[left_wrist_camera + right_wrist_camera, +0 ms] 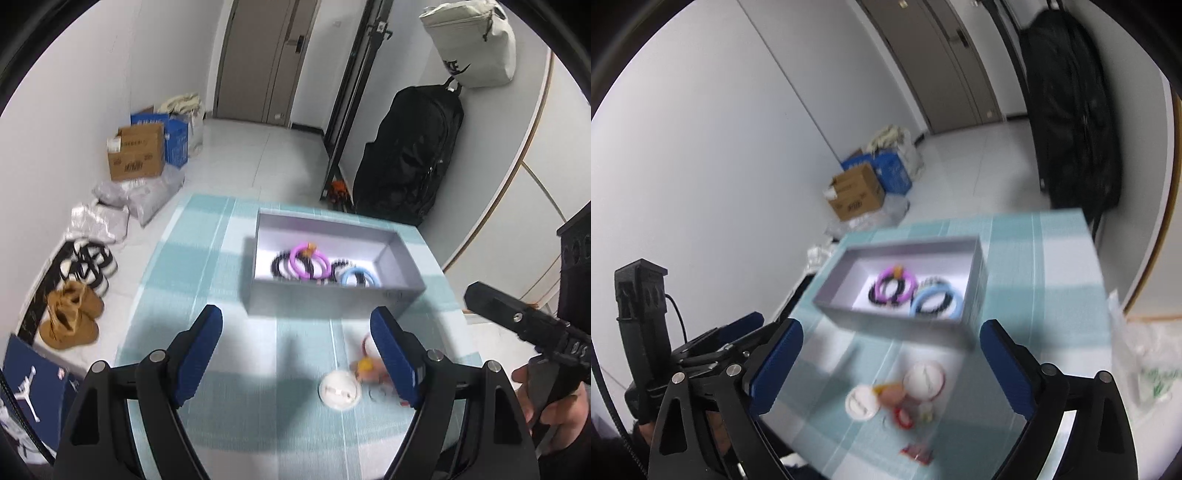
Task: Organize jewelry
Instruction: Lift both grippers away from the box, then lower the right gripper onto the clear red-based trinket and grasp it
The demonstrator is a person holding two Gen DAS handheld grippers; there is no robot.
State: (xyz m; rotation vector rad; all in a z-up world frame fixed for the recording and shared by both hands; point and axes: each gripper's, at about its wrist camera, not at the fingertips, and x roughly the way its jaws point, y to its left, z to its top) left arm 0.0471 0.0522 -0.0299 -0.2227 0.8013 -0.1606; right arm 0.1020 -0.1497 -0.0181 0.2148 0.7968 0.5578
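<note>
Looking down from both handheld grippers, I see a table under a pale blue checked cloth [177, 295] with a shallow grey box [332, 295] toward its far side. Inside the box lie several bracelets: a pink one [308, 260] over black ones [284, 266] on the left, and a light blue one [360, 277] on the right.

My left gripper [297, 356] hangs over the near part of the cloth, its blue-padded jaws standing well apart with nothing between them. My right gripper [892, 363] is likewise spread wide and empty, just near of the box.

On the cloth, nearer than the box, sits a small blurred cluster: two round white discs [862, 402], a red ring [903, 417] and a yellow-orange piece [886, 387]. I cannot tell more about them through the blur. A hand [554, 402] grips the right tool's handle at the right edge of the left view.
</note>
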